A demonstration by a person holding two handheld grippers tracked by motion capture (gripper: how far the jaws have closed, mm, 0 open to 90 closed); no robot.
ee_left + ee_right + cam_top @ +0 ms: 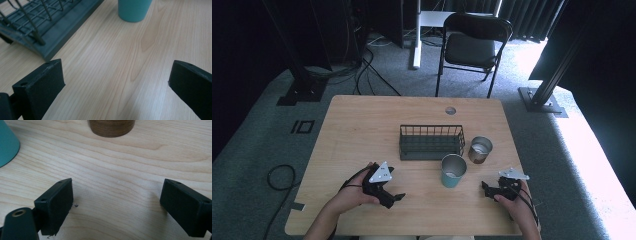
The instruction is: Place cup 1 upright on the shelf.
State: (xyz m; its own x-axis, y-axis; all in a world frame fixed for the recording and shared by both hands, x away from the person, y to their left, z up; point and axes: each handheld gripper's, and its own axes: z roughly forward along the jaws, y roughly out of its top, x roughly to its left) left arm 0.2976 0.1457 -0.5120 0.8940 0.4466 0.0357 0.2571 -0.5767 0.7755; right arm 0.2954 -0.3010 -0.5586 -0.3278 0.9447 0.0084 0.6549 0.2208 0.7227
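Observation:
A dark wire rack (430, 142) stands in the middle of the wooden table (362, 125). In front of it, to the right, a teal cup (453, 171) stands upright, with a brown metal-lined cup (480, 149) behind and right of it. My left gripper (396, 199) rests low on the table, left of the teal cup, held in a hand. It is open over bare wood (116, 72), with the teal cup (135, 10) and the rack (37, 22) ahead. My right gripper (486, 189) sits right of the teal cup, also open (116, 192), facing the brown cup (111, 127) and the teal cup (6, 142).
A round cable hole (450, 110) lies near the table's far edge. Beyond the table a black folding chair (472, 45) stands on grey carpet, with cables (362, 75) and black frame posts (542, 95) on both sides.

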